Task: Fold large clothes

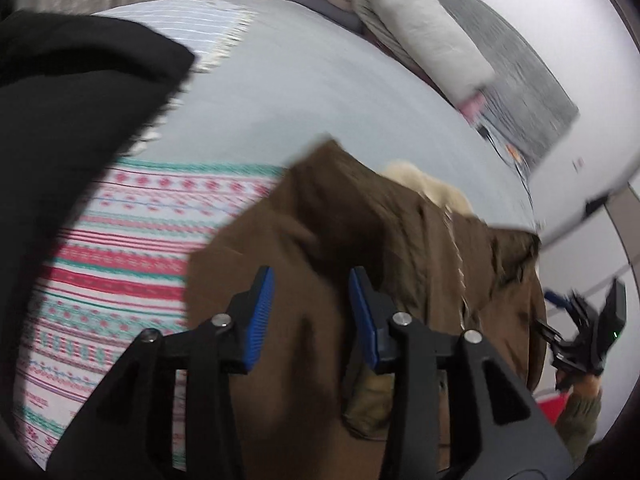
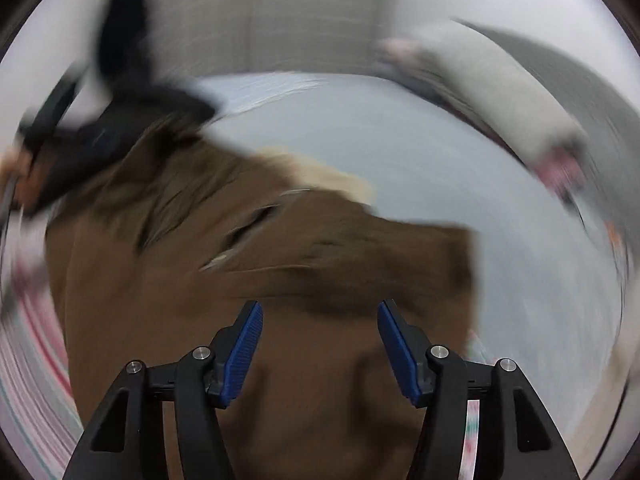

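A brown jacket (image 1: 360, 240) with a cream fleece lining (image 1: 424, 184) lies on the bed; it also shows in the right wrist view (image 2: 240, 280). My left gripper (image 1: 312, 284) hangs over the jacket with its jaws apart and nothing between its blue pads (image 1: 260, 312). My right gripper (image 2: 320, 316) is open and empty above the jacket's near part. The right gripper also shows at the right edge of the left wrist view (image 1: 592, 332). The left gripper shows blurred at the left of the right wrist view (image 2: 80, 140). Both views are motion-blurred.
A striped red, green and white blanket (image 1: 132, 260) lies under the jacket on a pale grey bedsheet (image 1: 300, 92). A black garment (image 1: 72, 120) covers the left side. Pillows (image 1: 420, 28) and a grey headboard (image 1: 532, 92) stand at the far right.
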`<state>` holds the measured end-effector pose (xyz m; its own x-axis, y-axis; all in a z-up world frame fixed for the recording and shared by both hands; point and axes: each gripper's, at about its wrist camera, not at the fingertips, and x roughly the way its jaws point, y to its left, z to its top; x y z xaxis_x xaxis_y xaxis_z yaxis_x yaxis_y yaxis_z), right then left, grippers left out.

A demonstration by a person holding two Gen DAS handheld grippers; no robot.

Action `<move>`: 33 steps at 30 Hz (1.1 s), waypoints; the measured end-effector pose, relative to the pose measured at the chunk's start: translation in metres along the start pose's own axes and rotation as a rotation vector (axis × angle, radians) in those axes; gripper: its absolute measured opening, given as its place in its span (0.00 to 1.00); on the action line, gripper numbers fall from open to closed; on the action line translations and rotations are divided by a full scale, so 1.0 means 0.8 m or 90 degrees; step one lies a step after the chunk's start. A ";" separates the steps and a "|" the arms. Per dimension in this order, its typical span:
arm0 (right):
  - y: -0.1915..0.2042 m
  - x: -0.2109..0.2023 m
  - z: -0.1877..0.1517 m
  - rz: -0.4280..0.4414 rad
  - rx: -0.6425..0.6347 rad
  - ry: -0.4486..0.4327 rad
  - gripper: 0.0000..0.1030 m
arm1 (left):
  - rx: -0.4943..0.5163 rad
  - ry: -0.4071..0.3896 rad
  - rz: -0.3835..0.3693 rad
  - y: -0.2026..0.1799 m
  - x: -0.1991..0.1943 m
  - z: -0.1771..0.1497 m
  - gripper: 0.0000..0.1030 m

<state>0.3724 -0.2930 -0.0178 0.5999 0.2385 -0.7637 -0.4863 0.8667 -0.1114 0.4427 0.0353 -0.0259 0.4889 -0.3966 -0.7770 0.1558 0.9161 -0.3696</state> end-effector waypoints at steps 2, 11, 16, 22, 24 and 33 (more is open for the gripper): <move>0.025 0.025 0.008 -0.012 -0.065 0.025 0.59 | 0.036 0.020 -0.002 -0.021 0.013 -0.010 0.48; 0.083 0.128 0.015 -0.025 -0.361 0.157 0.60 | 0.040 0.051 0.001 -0.056 0.070 -0.019 0.39; 0.066 0.162 0.011 0.052 -0.347 0.207 0.56 | 0.025 0.035 0.035 -0.050 0.080 -0.018 0.04; 0.057 0.148 -0.001 0.089 -0.341 0.211 0.06 | -0.007 -0.029 0.010 -0.044 0.046 -0.017 0.04; 0.056 0.132 0.001 0.056 -0.340 0.171 0.06 | -0.027 -0.050 0.004 -0.042 0.028 -0.016 0.04; 0.000 0.030 0.046 -0.186 -0.208 -0.046 0.05 | -0.165 -0.147 0.039 -0.025 -0.009 0.040 0.04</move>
<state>0.4100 -0.2711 -0.0129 0.7789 0.0441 -0.6256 -0.4582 0.7211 -0.5196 0.4635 0.0216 0.0036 0.6762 -0.2899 -0.6773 -0.0883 0.8808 -0.4652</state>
